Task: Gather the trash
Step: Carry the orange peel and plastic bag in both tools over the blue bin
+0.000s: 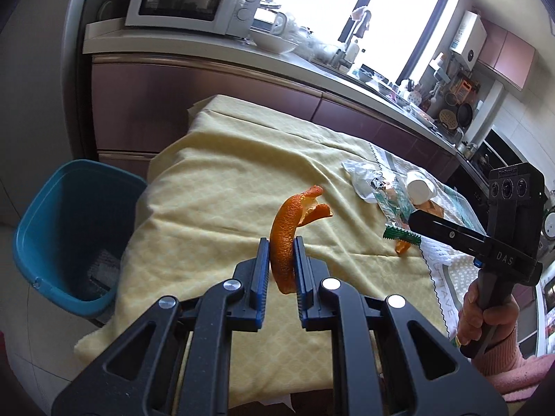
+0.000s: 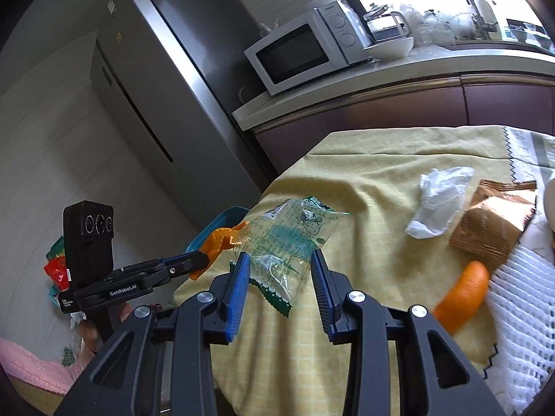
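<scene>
Left wrist view: orange peel (image 1: 285,239) between closed jaws.

Two close wrist views (facing crosswise), shared yellow tablecloth (image 1: 222,173).

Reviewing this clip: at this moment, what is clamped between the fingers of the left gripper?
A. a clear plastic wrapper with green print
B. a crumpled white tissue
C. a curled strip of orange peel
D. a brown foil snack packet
C. In the left wrist view the left gripper is shut on the curled strip of orange peel, held up above the yellow tablecloth, while the clear wrapper, tissue and brown packet lie on the table.
</scene>
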The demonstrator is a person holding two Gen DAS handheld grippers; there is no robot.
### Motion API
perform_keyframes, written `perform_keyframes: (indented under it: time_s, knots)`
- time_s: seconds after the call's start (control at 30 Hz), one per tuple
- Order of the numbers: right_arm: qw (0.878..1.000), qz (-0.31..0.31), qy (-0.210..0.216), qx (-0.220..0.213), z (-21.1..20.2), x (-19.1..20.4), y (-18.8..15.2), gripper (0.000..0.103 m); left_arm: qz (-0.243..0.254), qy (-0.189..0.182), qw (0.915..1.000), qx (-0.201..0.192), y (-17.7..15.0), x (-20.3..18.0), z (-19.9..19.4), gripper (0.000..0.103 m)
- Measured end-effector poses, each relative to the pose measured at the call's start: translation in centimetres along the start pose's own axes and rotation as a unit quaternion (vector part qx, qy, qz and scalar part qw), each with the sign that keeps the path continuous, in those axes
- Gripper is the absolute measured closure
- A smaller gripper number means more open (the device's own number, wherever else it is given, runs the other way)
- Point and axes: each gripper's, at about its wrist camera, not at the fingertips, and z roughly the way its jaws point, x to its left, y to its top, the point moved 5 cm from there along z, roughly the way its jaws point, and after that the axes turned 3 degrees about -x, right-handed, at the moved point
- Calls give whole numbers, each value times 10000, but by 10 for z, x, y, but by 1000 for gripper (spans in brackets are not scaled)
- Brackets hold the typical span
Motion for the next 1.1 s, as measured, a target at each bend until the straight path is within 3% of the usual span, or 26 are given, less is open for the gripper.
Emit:
perform_keyframes:
  time_s: [0.43,0.73,1.1]
  knots:
    - [9932,-772,597,627,75,76,12,69,-747,803,9927,-504,5,97,-55,89]
    - [9853,-1077,862,1006,122,110,17,69,-1088,1194,9850,-612,4,146,-66,89]
    - [9779,-1306,775,1434,176,132,15,69,-1383,1471,9779,-541,0,185,-58,89]
